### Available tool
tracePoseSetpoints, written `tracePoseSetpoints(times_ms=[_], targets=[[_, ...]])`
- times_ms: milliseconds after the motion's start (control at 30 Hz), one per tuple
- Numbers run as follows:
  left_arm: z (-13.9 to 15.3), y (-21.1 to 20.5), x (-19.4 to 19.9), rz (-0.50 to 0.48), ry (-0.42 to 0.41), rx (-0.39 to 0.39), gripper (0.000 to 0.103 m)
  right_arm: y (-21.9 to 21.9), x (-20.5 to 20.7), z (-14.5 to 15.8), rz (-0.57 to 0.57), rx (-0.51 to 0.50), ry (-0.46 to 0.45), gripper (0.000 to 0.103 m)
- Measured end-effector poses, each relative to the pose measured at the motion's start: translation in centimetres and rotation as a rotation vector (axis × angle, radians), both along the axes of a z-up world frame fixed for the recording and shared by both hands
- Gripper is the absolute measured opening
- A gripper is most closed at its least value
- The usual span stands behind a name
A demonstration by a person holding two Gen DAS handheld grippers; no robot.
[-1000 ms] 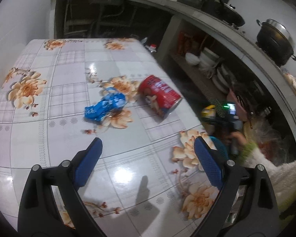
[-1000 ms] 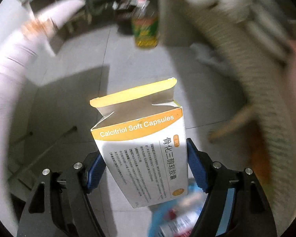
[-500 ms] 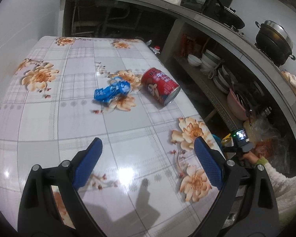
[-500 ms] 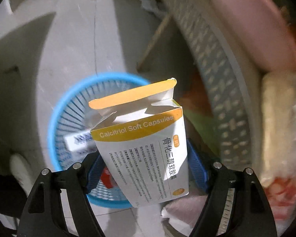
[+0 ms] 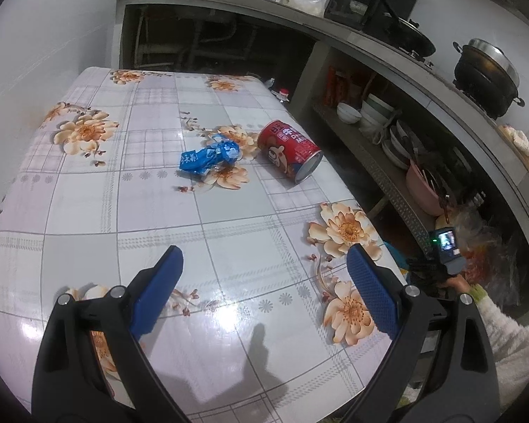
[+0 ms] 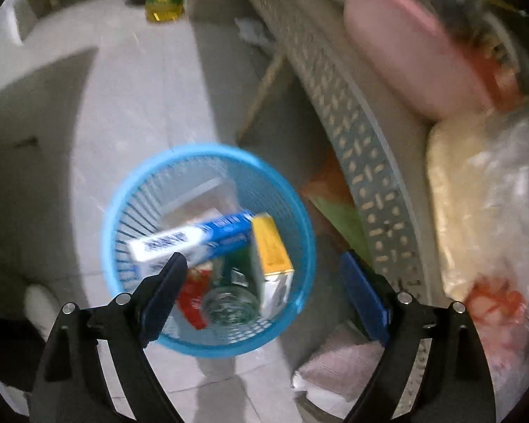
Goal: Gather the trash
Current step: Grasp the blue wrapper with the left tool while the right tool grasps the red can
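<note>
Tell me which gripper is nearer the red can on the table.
Left. The left gripper hovers over the table's near end, facing the red can lying farther along. The right gripper hangs off-table above the blue basket.

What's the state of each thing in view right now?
Left gripper: open, empty, over the table.
Right gripper: jaws just opened, empty, above the basket.
Red can: on its side on the table.
Blue wrapper: crumpled, on the table.
Blue basket: upright on the floor.
Orange and white box: inside the basket.
</note>
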State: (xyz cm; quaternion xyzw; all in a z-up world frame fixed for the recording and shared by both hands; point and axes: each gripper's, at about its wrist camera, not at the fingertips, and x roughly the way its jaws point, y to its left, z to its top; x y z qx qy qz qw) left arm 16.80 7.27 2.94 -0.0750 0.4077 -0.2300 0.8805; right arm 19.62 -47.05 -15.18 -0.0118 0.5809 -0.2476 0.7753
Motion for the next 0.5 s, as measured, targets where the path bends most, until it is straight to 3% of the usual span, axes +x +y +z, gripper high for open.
tracePoseSetpoints(times_ms=[200,500], targets=[[-0.2,0.9,-0.3,0.019,-0.008,-0.012,0.090,4.9,-0.4,5.6,0.046,0.068,-0.171,0.086],[-1.2,2.0,-0.2,0.081,0.001,-0.012,0.090,13.2,2.4,14.4,0.190,0.301,-0.402,0.089]])
